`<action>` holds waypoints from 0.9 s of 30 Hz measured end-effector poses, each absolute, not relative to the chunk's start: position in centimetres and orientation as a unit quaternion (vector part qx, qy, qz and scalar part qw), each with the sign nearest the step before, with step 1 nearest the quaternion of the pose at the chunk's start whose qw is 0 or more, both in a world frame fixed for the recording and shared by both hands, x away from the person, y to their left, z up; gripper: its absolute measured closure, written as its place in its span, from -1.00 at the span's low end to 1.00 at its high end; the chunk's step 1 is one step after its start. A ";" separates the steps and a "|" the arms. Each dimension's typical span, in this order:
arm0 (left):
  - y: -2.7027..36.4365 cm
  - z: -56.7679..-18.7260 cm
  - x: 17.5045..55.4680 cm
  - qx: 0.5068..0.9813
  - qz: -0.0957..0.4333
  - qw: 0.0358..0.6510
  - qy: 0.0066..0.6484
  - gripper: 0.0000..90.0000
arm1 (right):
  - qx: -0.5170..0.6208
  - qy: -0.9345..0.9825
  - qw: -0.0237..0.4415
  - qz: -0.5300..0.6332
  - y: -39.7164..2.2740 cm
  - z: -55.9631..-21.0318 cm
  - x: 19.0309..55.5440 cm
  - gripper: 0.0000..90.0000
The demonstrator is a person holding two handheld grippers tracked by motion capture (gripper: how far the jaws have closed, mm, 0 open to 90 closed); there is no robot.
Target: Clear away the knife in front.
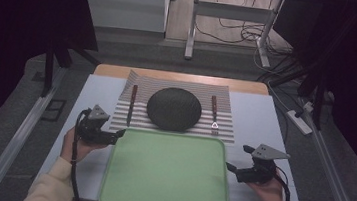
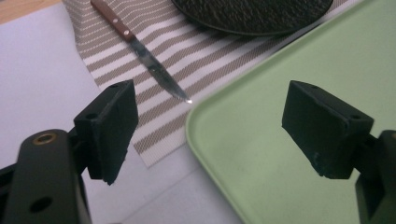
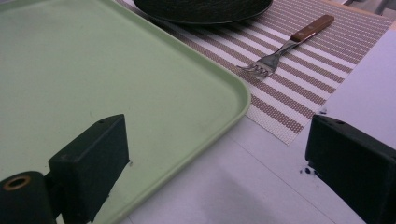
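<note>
I hold my left gripper [image 1: 121, 134] and right gripper [image 1: 230, 167] either side of the green tray [image 1: 163, 199], both released with jaws wide, flanking it as if to lift it or load it. Ahead of them on a striped mat [image 1: 224, 128] lie a dark plate [image 1: 174, 108], a knife [image 1: 131, 104] before my left and a fork [image 1: 213, 114] before my right. The table [image 1: 265, 119] is pale grey; beyond it, a dim room with desk legs and cables.

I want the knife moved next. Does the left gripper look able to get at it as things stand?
Probably yes. The left gripper is open, and the knife lies bare on the striped mat just ahead of it, beside the green tray, with nothing between.
</note>
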State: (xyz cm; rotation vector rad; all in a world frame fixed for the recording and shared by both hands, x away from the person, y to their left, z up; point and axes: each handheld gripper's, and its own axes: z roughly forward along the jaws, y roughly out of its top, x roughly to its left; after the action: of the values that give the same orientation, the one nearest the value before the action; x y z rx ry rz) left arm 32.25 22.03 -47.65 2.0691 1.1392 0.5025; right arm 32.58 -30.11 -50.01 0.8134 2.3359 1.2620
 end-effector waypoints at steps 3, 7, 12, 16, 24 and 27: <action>21.9 -47.5 33.1 0.802 0.191 0.353 0.441 -0.56 | 0.287 0.828 0.180 0.447 -30.1 -50.1 32.6 -0.86; 21.7 -47.4 34.2 0.804 0.189 0.350 0.441 -0.56 | 0.286 0.828 0.180 0.447 -30.0 -50.1 32.6 -0.86; 21.4 -47.2 35.7 0.802 0.187 0.351 0.446 -0.56 | 0.288 0.829 0.181 0.445 -30.1 -50.1 32.6 -0.86; 21.1 -46.9 36.7 0.802 0.187 0.353 0.444 -0.56 | 0.288 0.829 0.180 0.444 -30.1 -50.2 32.6 -0.86; 20.8 -47.5 39.0 0.804 0.179 0.345 0.449 -0.54 | 0.287 0.831 0.179 0.441 -30.0 -50.3 32.7 -0.86; 20.8 -48.0 39.8 0.805 0.175 0.339 0.455 -0.53 | 0.288 0.831 0.179 0.440 -30.0 -50.3 32.7 -0.86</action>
State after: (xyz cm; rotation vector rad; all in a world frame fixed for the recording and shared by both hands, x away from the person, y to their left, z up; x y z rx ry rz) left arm 39.79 20.79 -48.04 2.0953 1.1847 0.4555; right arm 32.69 -30.01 -50.28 0.8149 2.3497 1.2446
